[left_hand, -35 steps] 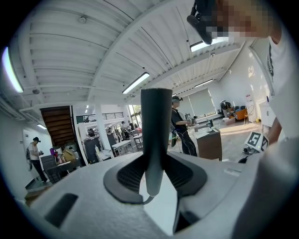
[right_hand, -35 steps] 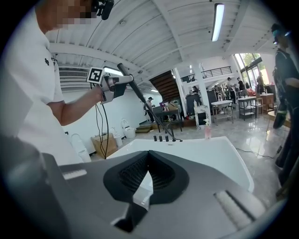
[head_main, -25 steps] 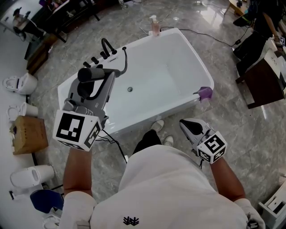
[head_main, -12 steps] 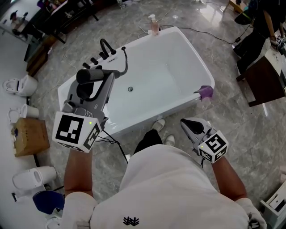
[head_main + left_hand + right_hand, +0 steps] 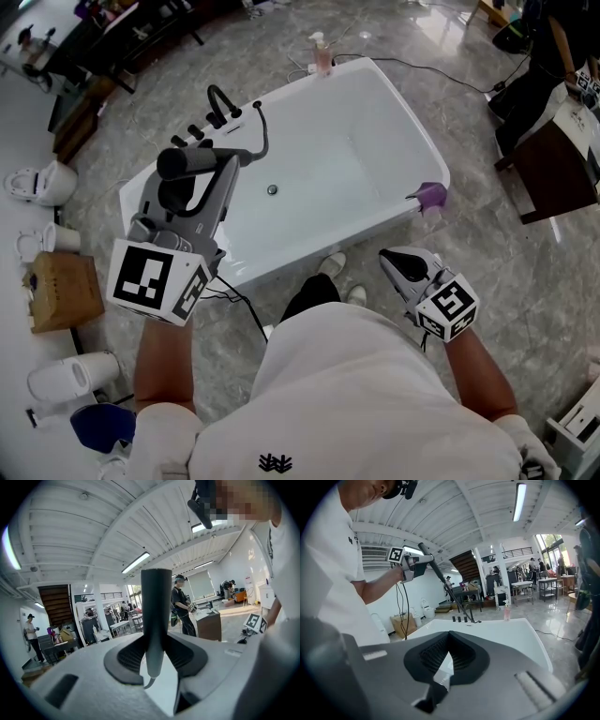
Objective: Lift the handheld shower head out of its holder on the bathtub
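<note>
My left gripper (image 5: 200, 167) is shut on the dark handheld shower head (image 5: 178, 161) and holds it up over the left end of the white bathtub (image 5: 413, 127). Its hose (image 5: 264, 131) curves back down to the tub's rim by the black faucet (image 5: 221, 97). In the left gripper view the shower head's handle (image 5: 156, 611) stands upright between the pads of my left gripper (image 5: 157, 654). The right gripper view shows the shower head (image 5: 440, 579) as a long black stick slanting down from that hand. My right gripper (image 5: 395, 262) hangs low on the near side of the tub, shut and empty (image 5: 444, 668).
A pump bottle (image 5: 323, 53) stands at the tub's far corner and a purple object (image 5: 431, 195) hangs on its near right rim. Toilets (image 5: 42, 175) and a cardboard box (image 5: 62, 287) sit on the floor at left. Dark furniture (image 5: 548, 169) stands at right. People stand in the background (image 5: 183, 604).
</note>
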